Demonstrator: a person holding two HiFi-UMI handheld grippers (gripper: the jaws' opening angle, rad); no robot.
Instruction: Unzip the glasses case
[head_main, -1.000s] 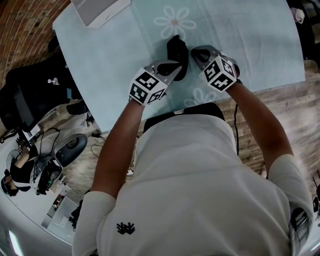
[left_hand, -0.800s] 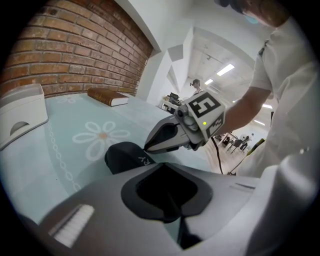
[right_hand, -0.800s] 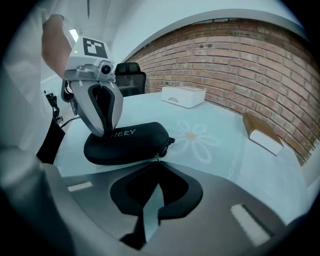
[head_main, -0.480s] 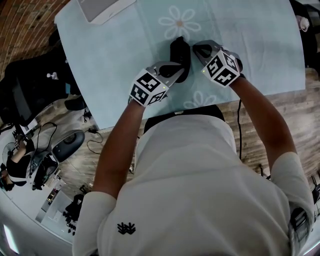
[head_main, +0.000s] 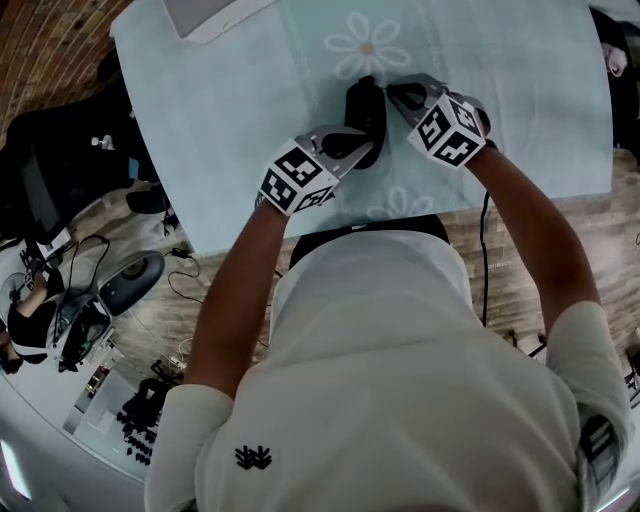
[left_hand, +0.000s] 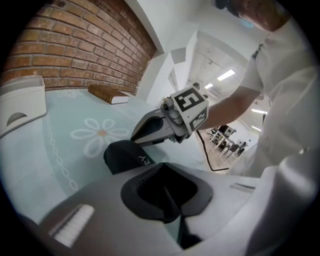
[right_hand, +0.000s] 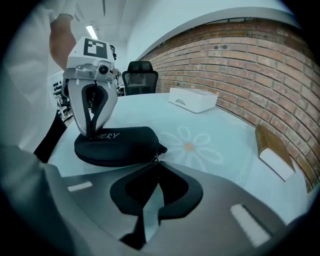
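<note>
A black zipped glasses case (head_main: 362, 112) lies on the light blue tablecloth (head_main: 220, 110) with a daisy print. My left gripper (head_main: 352, 140) is shut, and its tips rest on top of the case near the white lettering, as the right gripper view shows (right_hand: 93, 131). In the left gripper view the case (left_hand: 125, 156) lies just past the shut left gripper (left_hand: 162, 165). My right gripper (right_hand: 157, 163) is shut at the case's (right_hand: 117, 144) end, where the small zipper pull (right_hand: 155, 157) hangs between its tips. The head view shows the right gripper (head_main: 395, 92) touching the case's right side.
A white box (head_main: 205, 15) stands at the table's far left corner. A brown book (right_hand: 272, 150) lies near the brick wall. A black office chair (right_hand: 140, 75) stands beyond the table. The table's near edge (head_main: 300, 232) runs just in front of the person's body.
The head view has shifted slightly. The right gripper's tips have closed in on the case's end. The left gripper stays on the case.
</note>
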